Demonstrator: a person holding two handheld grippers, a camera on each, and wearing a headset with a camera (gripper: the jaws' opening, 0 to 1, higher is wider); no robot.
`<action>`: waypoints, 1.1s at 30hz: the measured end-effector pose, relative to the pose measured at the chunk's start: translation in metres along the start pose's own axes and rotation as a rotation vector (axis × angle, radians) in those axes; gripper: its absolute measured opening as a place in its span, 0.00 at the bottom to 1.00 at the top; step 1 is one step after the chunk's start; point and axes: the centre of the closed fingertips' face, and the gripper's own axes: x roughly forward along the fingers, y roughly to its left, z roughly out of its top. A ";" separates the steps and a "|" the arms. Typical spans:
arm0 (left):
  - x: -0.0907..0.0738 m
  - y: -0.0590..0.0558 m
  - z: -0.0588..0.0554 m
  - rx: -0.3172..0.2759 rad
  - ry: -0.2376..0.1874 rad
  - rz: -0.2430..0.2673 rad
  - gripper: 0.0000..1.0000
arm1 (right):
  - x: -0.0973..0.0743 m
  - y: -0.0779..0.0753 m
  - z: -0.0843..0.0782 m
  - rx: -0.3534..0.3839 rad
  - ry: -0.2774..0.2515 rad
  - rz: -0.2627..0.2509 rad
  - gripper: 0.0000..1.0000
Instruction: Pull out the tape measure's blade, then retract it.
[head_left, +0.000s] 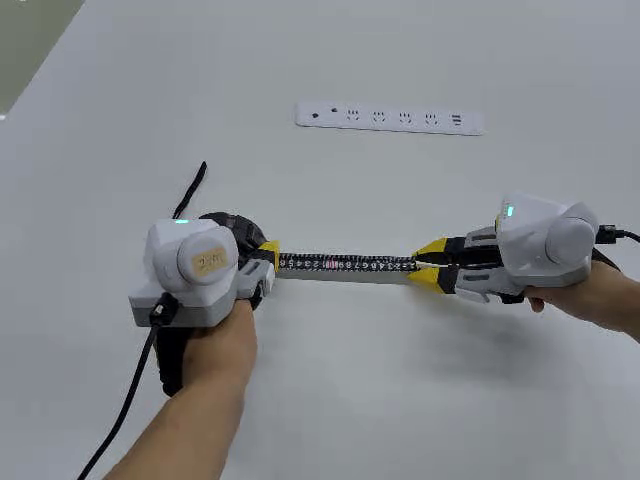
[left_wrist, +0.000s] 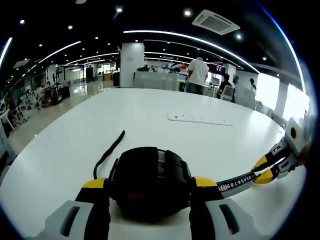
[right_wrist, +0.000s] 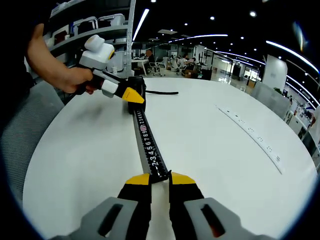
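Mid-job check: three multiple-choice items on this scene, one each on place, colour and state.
1. The power strip lies: A on a chair; B on the table, clear of the grippers; C on the floor.
2. The tape measure case is: A black; B red; C white.
3. The blade is: A fully retracted; B pulled out; C snapped off.
B, it lies flat beyond the grippers; A, the left gripper clamps a black case; B, it spans from case to right gripper, shut on its tip.
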 end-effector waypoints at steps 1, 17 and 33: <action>0.000 0.000 0.000 -0.001 0.001 0.000 0.61 | 0.001 0.000 0.000 0.002 -0.001 0.001 0.11; 0.000 0.000 -0.001 -0.004 0.006 -0.002 0.61 | 0.012 0.004 0.006 0.012 -0.015 0.012 0.11; 0.000 0.001 -0.001 -0.008 0.009 -0.002 0.61 | 0.021 0.009 0.014 0.015 -0.025 0.024 0.11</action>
